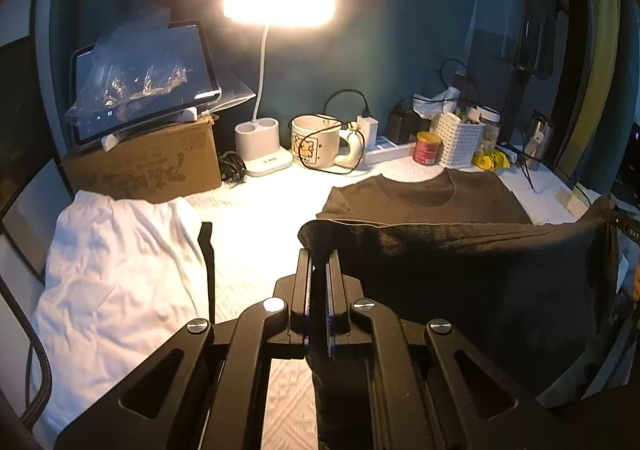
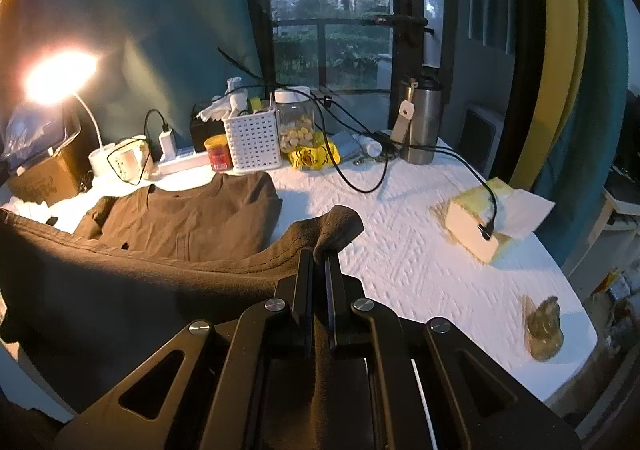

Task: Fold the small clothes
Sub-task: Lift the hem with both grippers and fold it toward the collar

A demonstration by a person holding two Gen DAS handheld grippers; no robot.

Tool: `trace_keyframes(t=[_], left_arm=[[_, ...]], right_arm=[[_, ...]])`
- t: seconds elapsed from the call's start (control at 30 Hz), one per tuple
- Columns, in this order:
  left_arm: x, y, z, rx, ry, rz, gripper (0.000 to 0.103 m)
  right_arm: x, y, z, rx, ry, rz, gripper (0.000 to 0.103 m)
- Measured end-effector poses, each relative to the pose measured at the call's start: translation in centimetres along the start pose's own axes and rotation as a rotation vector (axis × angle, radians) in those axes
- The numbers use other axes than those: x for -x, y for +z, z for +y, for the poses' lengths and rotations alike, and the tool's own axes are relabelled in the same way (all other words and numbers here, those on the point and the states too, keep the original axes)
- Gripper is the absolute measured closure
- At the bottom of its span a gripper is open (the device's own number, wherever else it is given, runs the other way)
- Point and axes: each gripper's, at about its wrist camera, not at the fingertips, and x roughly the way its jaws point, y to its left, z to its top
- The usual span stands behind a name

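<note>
From the left wrist camera, we see the left tool [image 1: 319, 262] with its fingers drawn together on one corner of a dark brown T-shirt [image 1: 460, 274], whose lifted hem stretches rightward across the view. The shirt's upper half, collar included, lies flat on the white-covered bench [image 1: 256, 226] just beyond the raised edge. A cardboard box [image 1: 148, 165] at the back left carries printed characters that we cannot make out; a tablet [image 1: 140, 81] leans on top of it under crinkled clear plastic. A lit desk lamp [image 1: 276, 5] glares above a cream mug [image 1: 316, 141] bearing a small cartoon panel, its lettering too small to read. A red tin [image 1: 427, 147] with a yellow lid stands beside a white perforated basket [image 1: 460, 141]. A crumpled white garment [image 1: 120, 270] lies to the left of the tool.

From the right wrist camera, we see the right tool [image 2: 319, 260] clamped on the opposite corner of the T-shirt [image 2: 160, 278], a tuft of fabric poking up past the fingertips. The hem runs leftward from the grip, held above the bench [image 2: 400, 250], while the collar end rests flat behind it. A steel flask [image 2: 424, 121], a yellow tissue pack [image 2: 476, 217] and a yellow snack bag [image 2: 312, 157] sit to the right and behind; their labels are unreadable.
</note>
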Motion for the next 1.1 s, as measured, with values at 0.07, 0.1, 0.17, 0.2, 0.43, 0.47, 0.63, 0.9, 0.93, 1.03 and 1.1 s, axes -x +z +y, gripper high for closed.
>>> trace_keyframes(t=[0.07,0.1,0.17,0.2,0.43,0.47,0.63,0.9,0.93,1.03,1.1], left_arm=[[-0.7,0.6,0.3,0.002,0.003,-0.002,0.098],[-0.9,0.8,0.4,0.003,0.004,-0.004,0.098],[-1.6,1.3,0.7,0.008,0.005,-0.007,0.098],[-2.0,1.6,0.8,0.010,0.006,-0.010,0.098],[-4.8,3.1,1.7,0.011,0.011,0.002,0.099],[-5.2,3.2,1.8,0.010,0.011,0.004,0.099],[-6.8,4.1,2.3,0.013,0.015,0.010,0.099],[-8.3,5.3,2.5,0.003,0.024,0.012,0.098],[-8.5,5.4,2.5,0.004,0.025,0.012,0.098],[-9.1,6.0,2.6,0.001,0.029,0.008,0.099],[-9.5,6.4,2.7,-0.002,0.032,0.003,0.099]], right_arm=[[-0.6,0.5,0.2,-0.002,0.002,-0.001,0.097],[-1.0,0.8,0.3,-0.003,0.004,-0.002,0.097],[-1.5,1.3,0.4,-0.004,0.004,-0.006,0.097],[-1.9,1.7,0.5,-0.004,0.004,-0.009,0.097],[-4.2,3.4,1.3,0.004,0.003,-0.007,0.097],[-4.6,3.6,1.5,0.007,0.002,-0.006,0.097],[-6.0,4.7,2.2,0.014,0.000,-0.012,0.097],[-8.0,6.0,2.5,0.022,0.001,-0.015,0.097],[-8.2,6.2,2.5,0.023,0.000,-0.015,0.097],[-9.0,6.8,2.5,0.027,-0.001,-0.017,0.097],[-9.5,7.2,2.5,0.029,-0.001,-0.019,0.097]])
